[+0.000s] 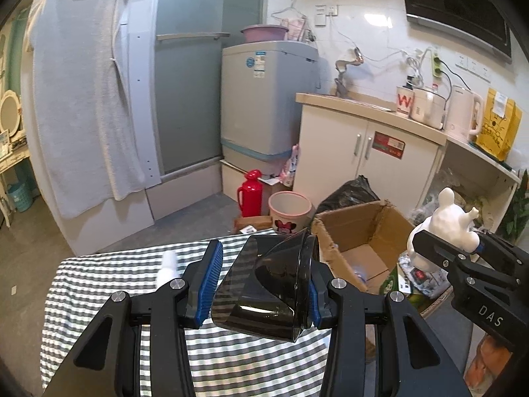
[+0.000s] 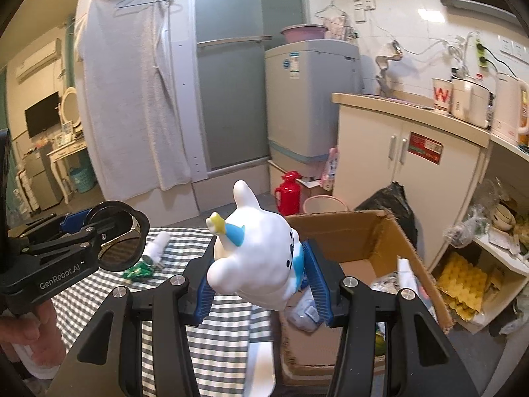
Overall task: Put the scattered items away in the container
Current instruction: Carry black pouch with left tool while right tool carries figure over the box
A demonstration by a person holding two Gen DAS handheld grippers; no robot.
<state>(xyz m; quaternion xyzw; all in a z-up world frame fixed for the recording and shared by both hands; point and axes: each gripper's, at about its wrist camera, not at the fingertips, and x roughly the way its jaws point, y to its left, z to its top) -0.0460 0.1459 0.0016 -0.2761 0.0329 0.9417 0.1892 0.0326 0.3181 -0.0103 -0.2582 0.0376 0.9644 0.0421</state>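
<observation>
My left gripper (image 1: 264, 259) is shut on a dark smoky plastic cup (image 1: 271, 287), held on its side above the striped tablecloth (image 1: 99, 281). From the right wrist view the same cup (image 2: 122, 241) shows as a dark round disc in the left gripper (image 2: 99, 228). My right gripper (image 2: 261, 248) is shut on a white toy figure (image 2: 258, 264) with a blue scarf and a yellow star. It hangs at the near left edge of the open cardboard box (image 2: 373, 231). In the left wrist view the toy (image 1: 443, 218) and right gripper (image 1: 446, 243) sit right of the box (image 1: 363, 228).
A white roll (image 2: 158, 243) and a green packet (image 2: 139, 269) lie on the cloth. Beyond the table stand a pink bin (image 1: 289, 210), a red flask (image 1: 249, 195) and a black bag (image 1: 350, 195). A white cabinet (image 1: 363, 152) is behind the box. A hand (image 2: 29, 330) grips the left handle.
</observation>
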